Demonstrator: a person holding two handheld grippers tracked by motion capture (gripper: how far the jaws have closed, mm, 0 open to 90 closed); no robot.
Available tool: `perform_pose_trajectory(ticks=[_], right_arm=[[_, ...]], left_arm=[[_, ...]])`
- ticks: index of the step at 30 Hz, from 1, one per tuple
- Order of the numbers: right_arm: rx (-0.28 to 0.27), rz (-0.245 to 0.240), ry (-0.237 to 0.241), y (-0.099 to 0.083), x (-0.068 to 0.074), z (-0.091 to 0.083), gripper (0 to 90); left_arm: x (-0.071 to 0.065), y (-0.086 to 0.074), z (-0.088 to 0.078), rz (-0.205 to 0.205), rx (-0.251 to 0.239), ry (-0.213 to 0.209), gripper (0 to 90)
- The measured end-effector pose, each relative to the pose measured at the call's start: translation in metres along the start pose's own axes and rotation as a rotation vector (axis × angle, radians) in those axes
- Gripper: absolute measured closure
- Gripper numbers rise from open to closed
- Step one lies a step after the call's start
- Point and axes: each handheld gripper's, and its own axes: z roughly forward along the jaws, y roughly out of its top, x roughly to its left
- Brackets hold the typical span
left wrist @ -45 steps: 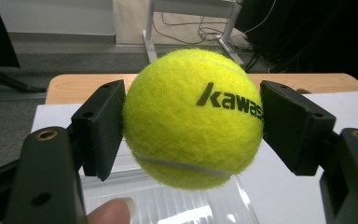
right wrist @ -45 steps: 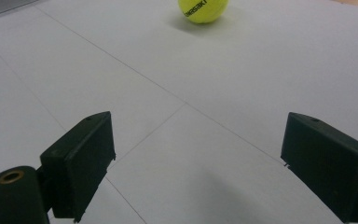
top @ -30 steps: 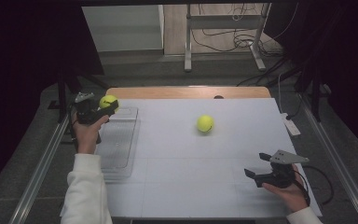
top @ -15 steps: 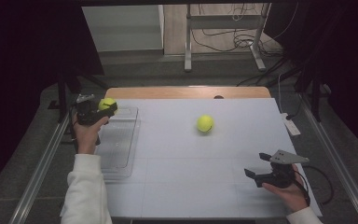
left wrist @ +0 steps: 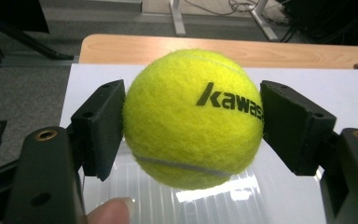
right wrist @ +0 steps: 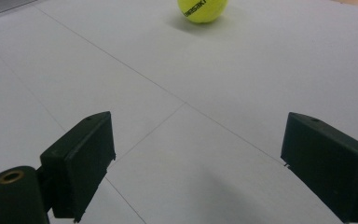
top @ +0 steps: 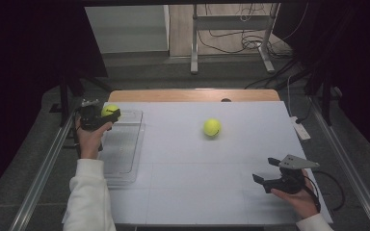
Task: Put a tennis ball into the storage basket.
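A: Ball (left wrist: 193, 119) — where is it?

B: Clamped between the jaws of the left gripper (top: 95, 117), pads pressed to both its sides, at the counter's (top: 197, 192) left edge. It hangs over the far end of a clear tray (top: 123, 149) that lies along that left side. In the left gripper view a fingertip (left wrist: 112, 211) shows at the bottom, just under the ball, and the tray's ribbed floor shows below it.

A: Start nearer. What sits closest to the person?

B: The right gripper (top: 270, 174), at the near right corner, held in the right hand (top: 296, 192) just above the white sheet (right wrist: 191, 93). Its jaws stand wide apart with nothing between them.

A: And beyond that?

B: A second ball (top: 212, 127) lies free on the sheet, right of centre and toward the far side, well apart from both grippers. In the right gripper view it sits at the top, ahead of the jaws. Past the sheet, a strip of bare wood (top: 192, 95) marks the counter's far edge.
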Motion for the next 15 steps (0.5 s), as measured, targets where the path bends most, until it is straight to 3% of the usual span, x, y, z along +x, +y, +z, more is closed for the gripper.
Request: perform_pose_trajectory(ticks=[15], right_arm=[[0.003,0.001,0.000,0.000,0.000,0.000,10.1]], left_arm=[[0.001,-0.006,0.013,0.014,0.078,0.020,26.7]])
